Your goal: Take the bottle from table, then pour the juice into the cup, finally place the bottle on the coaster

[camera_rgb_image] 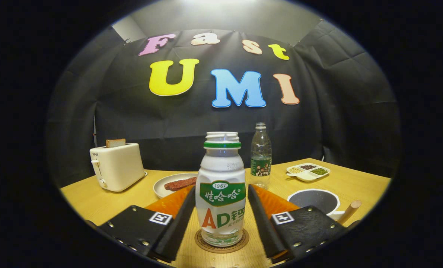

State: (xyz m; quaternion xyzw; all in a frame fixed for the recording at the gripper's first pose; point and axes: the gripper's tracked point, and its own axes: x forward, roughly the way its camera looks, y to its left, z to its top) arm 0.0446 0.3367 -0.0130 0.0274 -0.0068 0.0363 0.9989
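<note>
- Booth setting: black cloth wall behind, with a pale wooden table (pixel 106 203) spanning the lower half of the frame.
- Bottle (pixel 221 190): white plastic drink bottle with a green neck ring and no cap, upright at lower centre, standing on the coaster.
- Coaster (pixel 222 243): round, brown, cork-like disc under the bottle base, showing as a rim around it.
- Gripper (pixel 221 214): its fingers (pixel 177 223) flank the bottle at the bottom of the frame, one on each side; jaws spread, with a narrow gap visible between each inner face and the bottle wall, so the hold is released.
- Cup (pixel 314 201): grey inside with a white rim, lower right, just beyond the right finger; a wooden handle juts out at its right.
- Water bottle (pixel 261 156): clear, green label, upright behind and slightly right of the white bottle.
- Plate (pixel 165 184): white, left of centre behind the left finger, holding a dark reddish strip of food.
- Toaster (pixel 116 166): cream-coloured, at left on the table, with a slice of bread standing in its slot.
- Divided dish (pixel 308 172): white, at right toward the far table edge, compartments holding small grains or beans in different colours.
</note>
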